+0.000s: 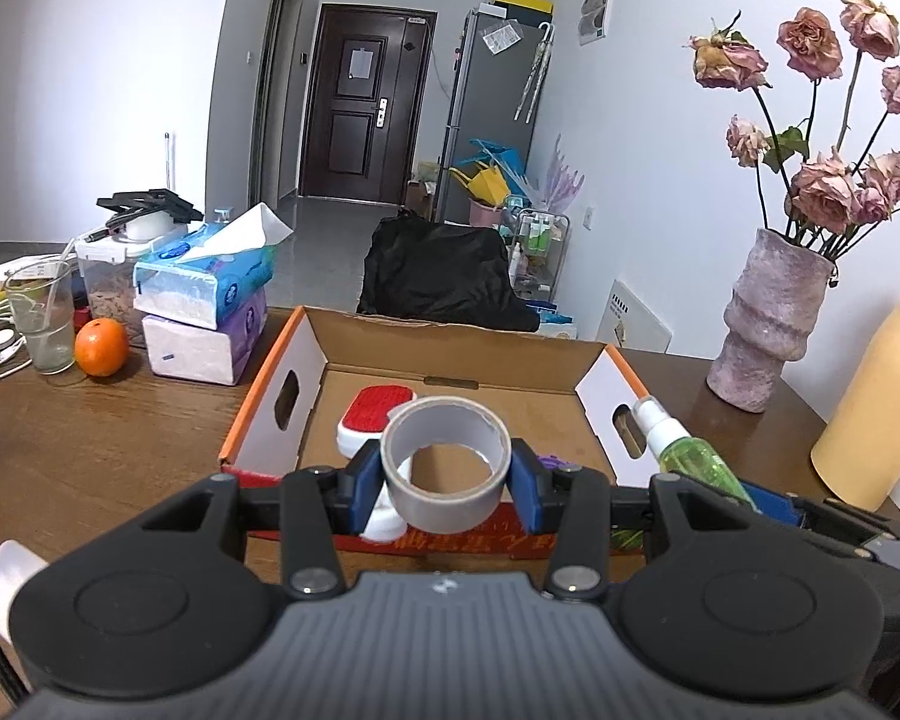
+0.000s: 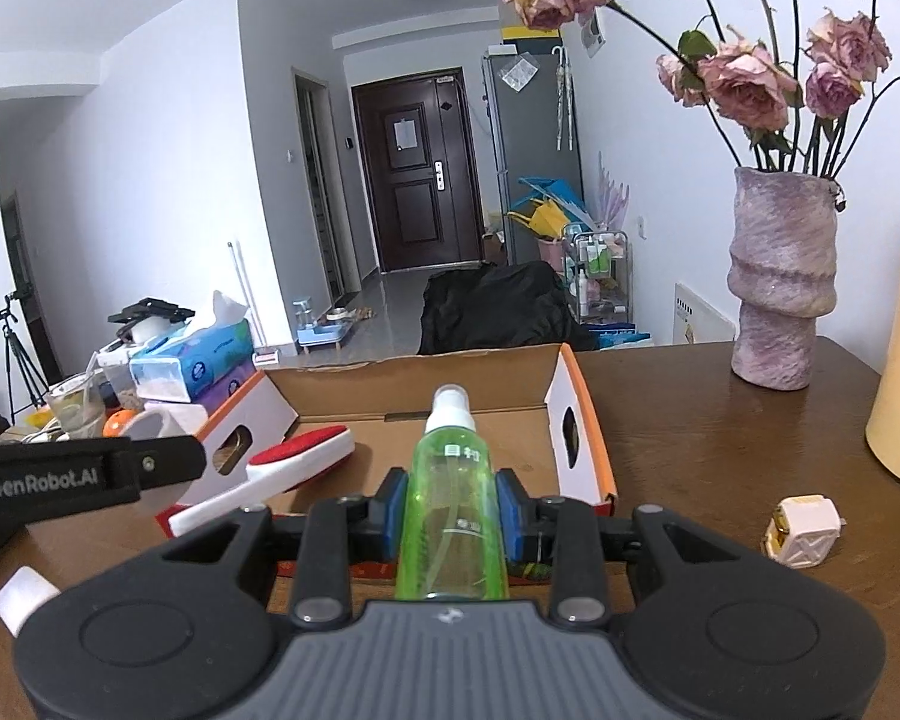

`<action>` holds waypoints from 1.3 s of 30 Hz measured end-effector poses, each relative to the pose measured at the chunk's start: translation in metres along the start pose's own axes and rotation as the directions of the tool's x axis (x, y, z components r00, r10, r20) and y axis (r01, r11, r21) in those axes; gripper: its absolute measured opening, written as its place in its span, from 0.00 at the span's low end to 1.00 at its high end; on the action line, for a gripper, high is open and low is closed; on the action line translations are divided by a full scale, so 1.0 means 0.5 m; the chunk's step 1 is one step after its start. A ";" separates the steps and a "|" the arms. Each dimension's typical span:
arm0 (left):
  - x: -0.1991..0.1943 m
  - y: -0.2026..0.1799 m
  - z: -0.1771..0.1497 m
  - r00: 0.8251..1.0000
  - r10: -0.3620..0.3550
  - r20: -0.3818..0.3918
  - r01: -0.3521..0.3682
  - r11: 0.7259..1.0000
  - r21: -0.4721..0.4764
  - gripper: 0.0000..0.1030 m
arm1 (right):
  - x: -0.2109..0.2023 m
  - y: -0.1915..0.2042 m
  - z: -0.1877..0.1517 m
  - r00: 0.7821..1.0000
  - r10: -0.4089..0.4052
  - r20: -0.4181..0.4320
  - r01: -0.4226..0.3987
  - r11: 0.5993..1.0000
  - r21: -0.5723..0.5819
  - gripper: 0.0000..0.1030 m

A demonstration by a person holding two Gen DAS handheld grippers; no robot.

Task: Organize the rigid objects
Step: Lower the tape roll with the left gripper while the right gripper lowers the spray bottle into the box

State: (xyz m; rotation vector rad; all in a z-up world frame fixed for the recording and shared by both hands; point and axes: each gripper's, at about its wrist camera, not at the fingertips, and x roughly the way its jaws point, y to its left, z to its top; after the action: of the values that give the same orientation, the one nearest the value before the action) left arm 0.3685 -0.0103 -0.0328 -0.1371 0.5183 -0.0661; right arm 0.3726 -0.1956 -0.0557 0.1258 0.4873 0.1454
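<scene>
My left gripper (image 1: 445,483) is shut on a grey roll of tape (image 1: 445,459), held above the near edge of an open cardboard box (image 1: 450,354). Inside that box lies a red-and-white lint brush (image 1: 373,414), its handle sticking out over the near wall. My right gripper (image 2: 452,510) is shut on a green spray bottle (image 2: 455,498) with a white nozzle pointing forward over the same box (image 2: 426,369). The bottle (image 1: 687,450) also shows at the right of the left wrist view. The lint brush (image 2: 297,456) lies at the box's left in the right wrist view.
A purple vase (image 1: 768,324) of dried roses and a tall yellow bottle (image 1: 870,408) stand right of the box. Tissue packs (image 1: 204,300), an orange (image 1: 101,347) and a glass (image 1: 42,318) sit to the left. A small white cube-shaped object (image 2: 803,531) lies on the wooden table (image 2: 690,420).
</scene>
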 end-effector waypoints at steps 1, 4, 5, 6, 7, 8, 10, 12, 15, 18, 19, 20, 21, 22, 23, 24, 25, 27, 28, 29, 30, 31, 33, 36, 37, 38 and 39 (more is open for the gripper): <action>0.005 0.000 0.001 1.000 -0.002 -0.001 0.002 1.000 -0.001 0.43 | 0.005 0.000 0.001 1.000 0.001 -0.002 -0.001 1.000 0.002 0.29; 0.019 -0.002 0.008 1.000 -0.004 -0.002 0.004 1.000 -0.002 0.43 | 0.020 0.001 0.005 1.000 0.006 -0.007 -0.006 1.000 0.004 0.29; 0.019 -0.002 0.008 1.000 -0.004 -0.002 0.004 1.000 -0.002 0.43 | 0.024 0.001 0.007 1.000 0.007 -0.008 -0.007 1.000 0.004 0.29; 0.024 -0.002 0.010 1.000 -0.004 -0.003 0.004 1.000 -0.003 0.43 | 0.027 0.001 0.009 1.000 0.008 -0.008 -0.008 1.000 0.004 0.29; 0.029 -0.002 0.013 1.000 -0.004 -0.004 0.004 1.000 -0.004 0.43 | 0.031 0.001 0.010 1.000 0.008 -0.007 -0.008 1.000 0.005 0.29; 0.033 -0.001 0.015 1.000 -0.003 -0.004 0.003 1.000 -0.004 0.43 | 0.035 0.001 0.013 1.000 0.009 -0.007 -0.009 1.000 0.005 0.29; 0.038 -0.001 0.017 1.000 -0.002 -0.006 0.002 1.000 -0.004 0.43 | 0.035 0.000 0.012 1.000 0.010 -0.007 -0.010 1.000 0.005 0.29; 0.050 -0.001 0.020 1.000 -0.001 -0.008 0.001 1.000 -0.001 0.43 | 0.044 0.001 0.016 1.000 0.012 -0.008 -0.011 1.000 0.008 0.29; 0.067 -0.005 0.025 1.000 0.003 -0.012 -0.003 1.000 0.004 0.43 | 0.059 0.005 0.022 1.000 0.013 -0.008 -0.013 1.000 0.009 0.29; 0.083 -0.007 0.030 1.000 0.007 -0.013 -0.007 1.000 0.007 0.43 | 0.071 0.006 0.027 1.000 0.015 -0.006 -0.015 1.000 0.011 0.29; 0.087 -0.006 0.030 1.000 0.007 -0.014 -0.007 1.000 0.006 0.43 | 0.076 0.006 0.029 1.000 0.015 -0.006 -0.015 1.000 0.011 0.29; 0.091 -0.006 0.032 1.000 0.009 -0.015 -0.008 1.000 0.006 0.43 | 0.080 0.006 0.030 1.000 0.016 -0.007 -0.016 1.000 0.011 0.29; 0.096 -0.006 0.034 1.000 0.010 -0.016 -0.010 1.000 0.006 0.43 | 0.085 0.006 0.032 1.000 0.015 -0.008 -0.015 1.000 0.011 0.29; 0.100 -0.006 0.036 1.000 0.012 -0.016 -0.012 1.000 0.006 0.43 | 0.087 0.005 0.033 1.000 0.015 -0.009 -0.015 1.000 0.012 0.29; 0.104 -0.005 0.036 1.000 0.013 -0.016 -0.013 1.000 0.005 0.43 | 0.093 0.005 0.035 1.000 0.015 -0.010 -0.015 1.000 0.012 0.29; 0.108 -0.005 0.039 1.000 0.014 -0.015 -0.014 1.000 0.005 0.43 | 0.096 0.006 0.036 1.000 0.016 -0.011 -0.016 1.000 0.011 0.29; 0.113 -0.004 0.040 1.000 0.014 -0.015 -0.014 1.000 0.005 0.43 | 0.101 0.007 0.037 1.000 0.018 -0.013 -0.018 1.000 0.010 0.29; 0.121 -0.005 0.043 1.000 0.016 -0.017 -0.016 1.000 0.007 0.43 | 0.111 0.008 0.039 1.000 0.018 -0.016 -0.018 1.000 0.008 0.29; 0.126 -0.004 0.046 1.000 0.018 -0.017 -0.018 1.000 0.006 0.43 | 0.116 0.008 0.041 1.000 0.018 -0.017 -0.017 1.000 0.007 0.29; 0.131 -0.003 0.048 1.000 0.019 -0.018 -0.019 1.000 0.005 0.43 | 0.120 0.009 0.041 1.000 0.017 -0.018 -0.017 1.000 0.006 0.29; 0.136 -0.003 0.050 1.000 0.019 -0.018 -0.019 1.000 0.005 0.43 | 0.125 0.009 0.042 1.000 0.016 -0.018 -0.016 1.000 0.005 0.29; 0.140 -0.003 0.053 1.000 0.021 -0.018 -0.021 1.000 0.005 0.43 | 0.129 0.009 0.044 1.000 0.016 -0.019 -0.016 1.000 0.004 0.29; 0.149 -0.004 0.058 1.000 0.022 -0.018 -0.022 1.000 0.005 0.43 | 0.139 0.009 0.046 1.000 0.017 -0.022 -0.016 1.000 0.005 0.29; 0.154 -0.004 0.060 1.000 0.023 -0.016 -0.022 1.000 0.007 0.43 | 0.152 0.011 0.046 1.000 0.016 -0.027 -0.015 1.000 0.002 0.29; 0.160 -0.004 0.063 1.000 0.025 -0.015 -0.025 1.000 0.008 0.43 | 0.156 0.011 0.047 0.999 0.015 -0.029 -0.015 1.000 0.001 0.29; 0.168 -0.004 0.068 1.000 0.026 -0.016 -0.026 1.000 0.009 0.43 | 0.162 0.010 0.048 0.999 0.015 -0.031 -0.015 1.000 0.001 0.29; 0.174 -0.004 0.071 1.000 0.026 -0.016 -0.026 1.000 0.009 0.43 | 0.167 0.010 0.051 0.999 0.015 -0.032 -0.015 1.000 0.001 0.29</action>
State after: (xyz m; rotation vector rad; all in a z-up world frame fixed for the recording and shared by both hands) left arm 0.4616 -0.0168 -0.0446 -0.1214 0.5362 -0.0442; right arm 0.4571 -0.1789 -0.0709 0.1286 0.5186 0.1622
